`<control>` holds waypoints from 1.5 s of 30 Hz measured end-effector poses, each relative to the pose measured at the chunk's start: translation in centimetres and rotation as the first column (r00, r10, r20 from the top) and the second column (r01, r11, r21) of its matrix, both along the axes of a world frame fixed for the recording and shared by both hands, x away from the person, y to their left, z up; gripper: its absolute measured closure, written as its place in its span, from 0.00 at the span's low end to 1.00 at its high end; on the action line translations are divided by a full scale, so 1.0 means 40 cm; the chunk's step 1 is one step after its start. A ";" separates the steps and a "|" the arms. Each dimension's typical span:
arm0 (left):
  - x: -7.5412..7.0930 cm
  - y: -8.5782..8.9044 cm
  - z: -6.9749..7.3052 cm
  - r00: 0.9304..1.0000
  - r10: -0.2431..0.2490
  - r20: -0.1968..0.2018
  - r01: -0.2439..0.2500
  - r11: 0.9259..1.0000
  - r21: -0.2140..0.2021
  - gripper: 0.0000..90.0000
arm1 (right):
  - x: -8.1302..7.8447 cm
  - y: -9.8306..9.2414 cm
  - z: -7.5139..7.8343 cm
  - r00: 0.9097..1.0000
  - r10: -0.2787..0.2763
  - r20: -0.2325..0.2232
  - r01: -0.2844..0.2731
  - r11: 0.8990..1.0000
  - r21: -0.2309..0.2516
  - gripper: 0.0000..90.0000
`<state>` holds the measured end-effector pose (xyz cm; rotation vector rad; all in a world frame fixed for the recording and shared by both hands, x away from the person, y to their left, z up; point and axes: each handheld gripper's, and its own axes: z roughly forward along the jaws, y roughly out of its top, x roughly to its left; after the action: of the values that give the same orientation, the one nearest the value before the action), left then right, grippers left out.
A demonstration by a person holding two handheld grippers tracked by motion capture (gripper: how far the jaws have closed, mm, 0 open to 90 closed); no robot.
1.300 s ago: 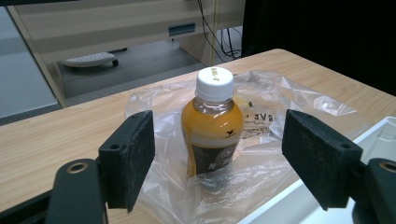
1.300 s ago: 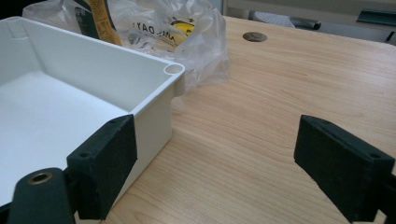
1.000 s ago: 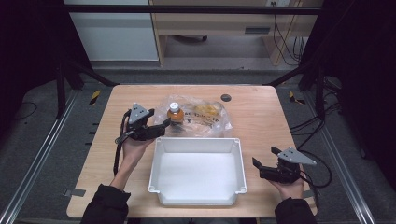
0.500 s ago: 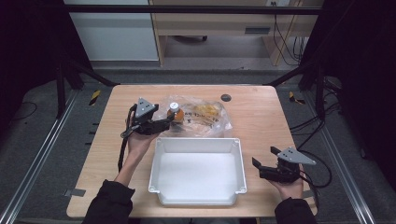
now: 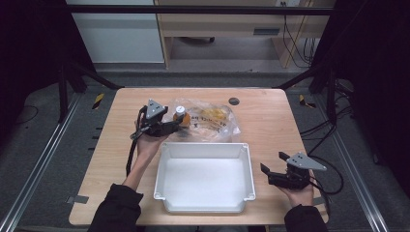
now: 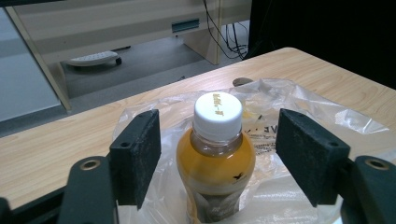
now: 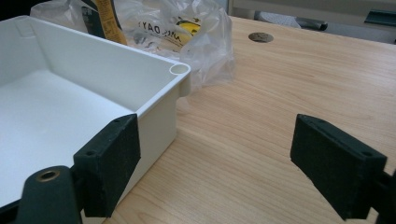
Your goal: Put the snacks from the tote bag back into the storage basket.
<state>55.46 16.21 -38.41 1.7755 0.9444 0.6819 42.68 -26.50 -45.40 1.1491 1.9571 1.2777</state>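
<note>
A small bottle (image 6: 215,154) of orange-brown drink with a white cap stands upright at the left end of a clear plastic bag (image 6: 299,112). My left gripper (image 6: 218,140) is open, one jaw on each side of the bottle with a gap at both. From above, the left gripper (image 5: 178,125) reaches from the left toward the bottle (image 5: 181,116), and the bag (image 5: 215,121) lies behind the white tray (image 5: 203,146). My right gripper (image 5: 270,170) rests open on the table to the right of the tray, nothing between its jaws (image 7: 215,154).
The white tray (image 7: 154,98) holds nothing inside and sits at the front middle of the wooden table (image 5: 270,116). A round dark hole (image 5: 234,101) is in the tabletop behind the bag. Bare wood lies right of the tray and at the table's left side.
My left gripper has moved forward and right, bringing its open jaws around the bottle. The right gripper has stayed in place.
</note>
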 end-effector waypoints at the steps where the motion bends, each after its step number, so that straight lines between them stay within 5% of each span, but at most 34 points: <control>1: 0.001 -0.002 0.001 1.000 -0.002 0.004 0.002 1.000 0.005 0.35 | 0.000 0.000 0.000 1.000 0.001 0.000 -0.001 1.000 0.000 0.18; 29: 0.061 -0.031 -0.038 0.999 -0.016 -0.045 0.016 1.000 0.019 0.57 | 0.001 -0.002 0.000 1.000 0.007 -0.002 -0.007 1.000 0.007 0.20; 45: 0.066 -0.040 -0.039 1.000 -0.012 -0.020 0.012 1.000 0.016 0.64 | 0.001 -0.003 0.000 1.000 0.007 -0.001 -0.007 1.000 0.006 0.20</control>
<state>58.12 14.59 -39.97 1.8037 0.9428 0.6671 42.72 -26.64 -45.39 1.1475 1.9611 1.2878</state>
